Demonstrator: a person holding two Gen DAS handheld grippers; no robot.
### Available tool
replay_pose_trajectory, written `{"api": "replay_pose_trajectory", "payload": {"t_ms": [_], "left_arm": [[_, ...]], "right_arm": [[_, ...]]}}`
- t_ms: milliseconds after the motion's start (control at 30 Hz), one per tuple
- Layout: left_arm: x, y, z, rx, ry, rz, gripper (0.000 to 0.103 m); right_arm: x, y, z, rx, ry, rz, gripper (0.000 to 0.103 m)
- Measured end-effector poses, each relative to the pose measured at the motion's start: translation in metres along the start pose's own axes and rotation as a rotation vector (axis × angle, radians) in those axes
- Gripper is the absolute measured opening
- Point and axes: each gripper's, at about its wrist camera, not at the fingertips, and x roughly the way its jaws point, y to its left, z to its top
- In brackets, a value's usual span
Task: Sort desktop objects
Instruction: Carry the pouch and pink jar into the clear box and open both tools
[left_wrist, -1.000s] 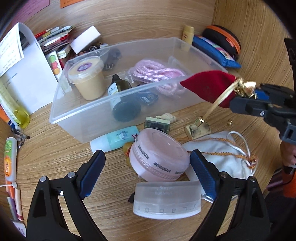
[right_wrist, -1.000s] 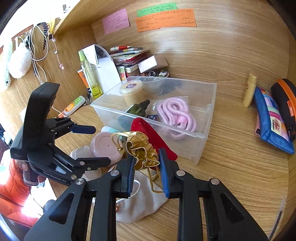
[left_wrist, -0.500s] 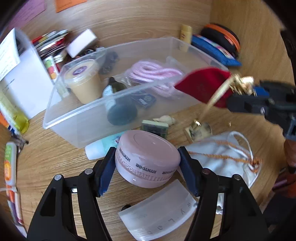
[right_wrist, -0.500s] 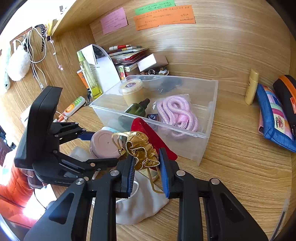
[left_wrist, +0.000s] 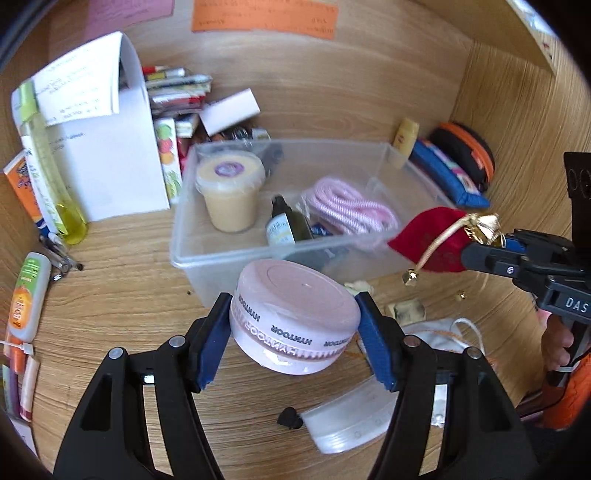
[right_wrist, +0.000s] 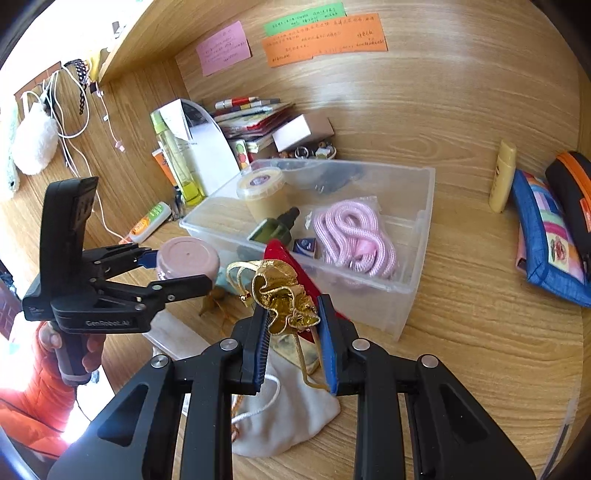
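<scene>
My left gripper (left_wrist: 293, 338) is shut on a round pink jar (left_wrist: 295, 317) and holds it above the desk, just in front of the clear plastic bin (left_wrist: 184, 254). The jar also shows in the right wrist view (right_wrist: 186, 256). My right gripper (right_wrist: 291, 338) is shut on the gold-trimmed neck of a red drawstring pouch (right_wrist: 284, 291). The pouch (left_wrist: 432, 236) hangs at the bin's near right corner. The bin holds a beige tub (left_wrist: 231, 192), a dark dropper bottle (left_wrist: 284, 225) and a pink rope coil (left_wrist: 347, 206).
A white cloth bag (right_wrist: 291, 413) and a clear lid (left_wrist: 351, 421) lie on the desk in front of the bin. Papers, books and a yellow bottle (left_wrist: 55, 177) stand at back left. A blue pouch (right_wrist: 546, 236) and a black-orange case lie at right.
My left gripper closed on the pink jar and lifted it off the desk toward the bin. My right gripper kept hold of the red pouch, almost still.
</scene>
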Motion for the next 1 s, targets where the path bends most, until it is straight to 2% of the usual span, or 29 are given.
{"api": "replay_pose_trajectory", "payload": {"t_ms": [200, 533, 800, 1000], "left_arm": [[-0.020, 0.008, 0.012, -0.025, -0.069, -0.003, 0.065], [-0.026, 0.026, 0.037, -0.052, -0.116, -0.001, 0.065], [-0.016, 0.034, 0.050, -0.069, -0.117, 0.010, 0.065], [-0.001, 0.040, 0.054, -0.078, -0.096, 0.020, 0.065]], "right_arm": [[-0.015, 0.005, 0.016, -0.016, -0.059, -0.007, 0.022], [-0.025, 0.008, 0.048, -0.023, -0.141, -0.013, 0.022], [-0.013, 0.004, 0.065, -0.006, -0.157, -0.015, 0.022], [0.006, -0.002, 0.072, -0.001, -0.135, -0.013, 0.022]]}}
